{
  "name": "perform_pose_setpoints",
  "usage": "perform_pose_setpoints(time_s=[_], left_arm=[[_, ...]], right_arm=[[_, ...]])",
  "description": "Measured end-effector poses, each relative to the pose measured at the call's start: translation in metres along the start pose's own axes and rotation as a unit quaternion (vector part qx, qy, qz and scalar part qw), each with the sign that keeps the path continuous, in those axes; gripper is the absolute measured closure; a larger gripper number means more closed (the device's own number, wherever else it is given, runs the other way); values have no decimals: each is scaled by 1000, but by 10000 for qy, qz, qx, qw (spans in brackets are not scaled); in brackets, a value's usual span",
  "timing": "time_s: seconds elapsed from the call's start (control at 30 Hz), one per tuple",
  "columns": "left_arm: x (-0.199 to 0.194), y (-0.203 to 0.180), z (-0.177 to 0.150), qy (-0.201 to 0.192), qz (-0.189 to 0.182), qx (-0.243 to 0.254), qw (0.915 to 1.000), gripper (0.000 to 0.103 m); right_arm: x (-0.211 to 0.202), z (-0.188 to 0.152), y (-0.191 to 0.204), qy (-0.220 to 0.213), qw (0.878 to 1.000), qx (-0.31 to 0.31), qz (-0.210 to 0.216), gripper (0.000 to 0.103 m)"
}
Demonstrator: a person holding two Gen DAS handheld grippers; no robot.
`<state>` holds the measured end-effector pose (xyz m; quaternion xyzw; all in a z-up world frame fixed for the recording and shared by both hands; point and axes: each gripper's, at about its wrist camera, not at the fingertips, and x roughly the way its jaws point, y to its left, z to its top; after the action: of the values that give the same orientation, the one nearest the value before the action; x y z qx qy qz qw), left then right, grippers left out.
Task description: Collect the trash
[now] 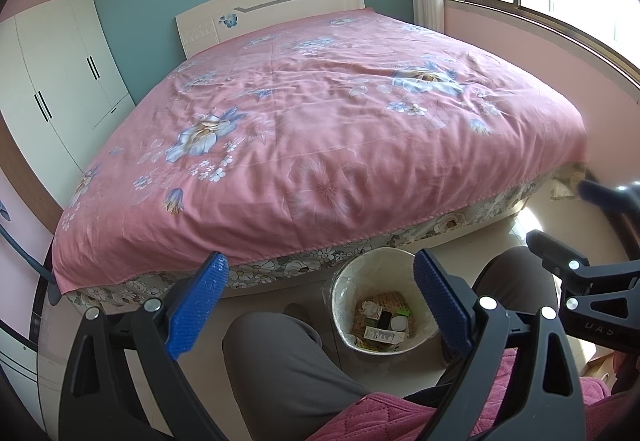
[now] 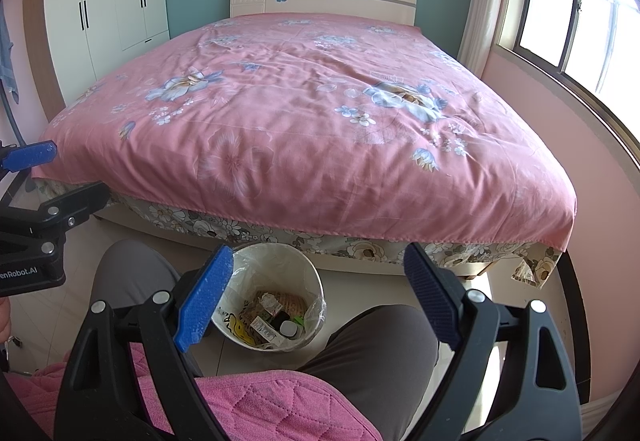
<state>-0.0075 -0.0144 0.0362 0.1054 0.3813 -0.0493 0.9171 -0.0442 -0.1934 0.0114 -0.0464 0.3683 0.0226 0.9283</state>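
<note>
A round white bin [image 1: 344, 277] with a plastic liner stands on the floor at the foot of the bed, between the person's knees. It holds several pieces of trash [image 1: 384, 321]: crumpled paper, small boxes, a white cap. The bin also shows in the right wrist view [image 2: 316, 281], with its trash [image 2: 276, 317]. My left gripper [image 1: 320, 301] is open and empty, above the left knee and just left of the bin. My right gripper [image 2: 316, 301] is open and empty, held over the bin. Each gripper shows at the edge of the other's view.
A bed [image 1: 320, 113] with a pink floral cover fills the middle; the cover [image 2: 304, 121] holds no loose items. A white wardrobe [image 1: 60, 81] stands at the left, a window [image 2: 580, 1] at the right. The person's grey-trousered knees [image 1: 280, 361] and pink quilted jacket [image 2: 260, 401] are near.
</note>
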Motion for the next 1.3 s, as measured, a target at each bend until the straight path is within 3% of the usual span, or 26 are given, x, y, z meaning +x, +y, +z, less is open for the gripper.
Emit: perform_pose_setpoints(time_s=[1.3], left_arm=[[1, 1, -2, 31, -43, 1, 10000, 8]], right_arm=[[1, 0, 0, 13, 10000, 5, 2, 17]])
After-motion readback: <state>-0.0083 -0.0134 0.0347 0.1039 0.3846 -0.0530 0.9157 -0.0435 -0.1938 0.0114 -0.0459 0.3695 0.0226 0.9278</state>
